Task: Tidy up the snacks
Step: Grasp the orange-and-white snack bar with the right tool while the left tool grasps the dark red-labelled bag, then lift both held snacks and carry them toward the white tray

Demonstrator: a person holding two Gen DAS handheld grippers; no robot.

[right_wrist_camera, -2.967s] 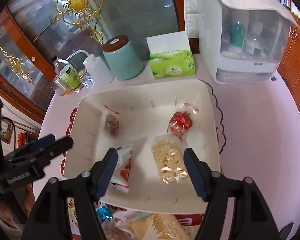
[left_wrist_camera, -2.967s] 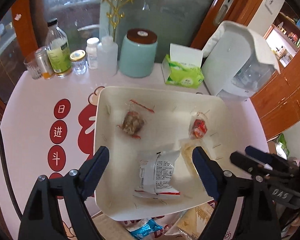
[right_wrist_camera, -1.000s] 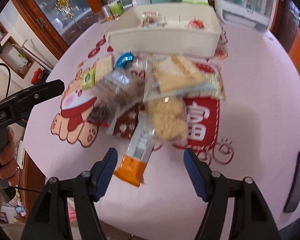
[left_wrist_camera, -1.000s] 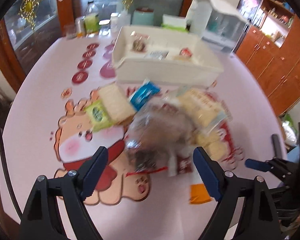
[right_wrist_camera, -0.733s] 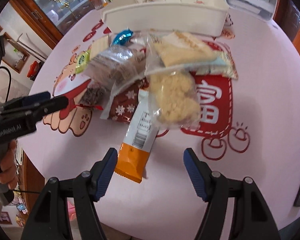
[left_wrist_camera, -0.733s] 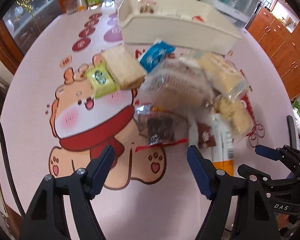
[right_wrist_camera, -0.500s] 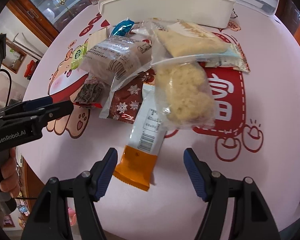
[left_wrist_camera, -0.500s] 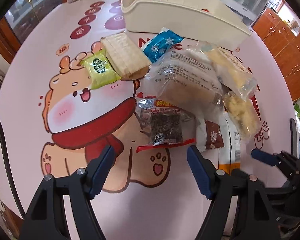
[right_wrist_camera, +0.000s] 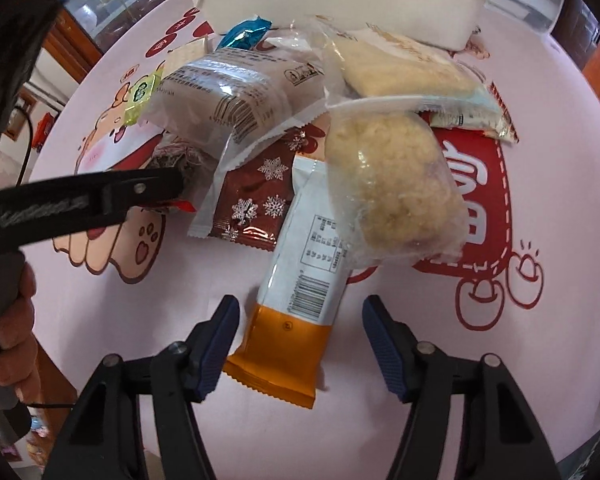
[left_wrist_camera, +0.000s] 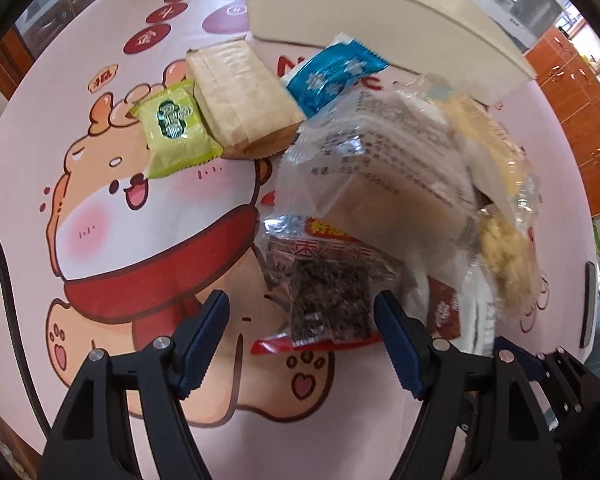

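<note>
Several snack packets [left_wrist_camera: 380, 184] (overlapping) lie heaped before cream tray [left_wrist_camera: 380, 12].

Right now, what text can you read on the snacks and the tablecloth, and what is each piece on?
"富": on the large red panel printed on the tablecloth.
"金": on a red circle printed on the tablecloth.
Too small or blurred to read: the fine print and barcode on the orange-ended packet, the print on the clear bread bag, the label on the dark snack packet, and the logo on the green packet.
</note>
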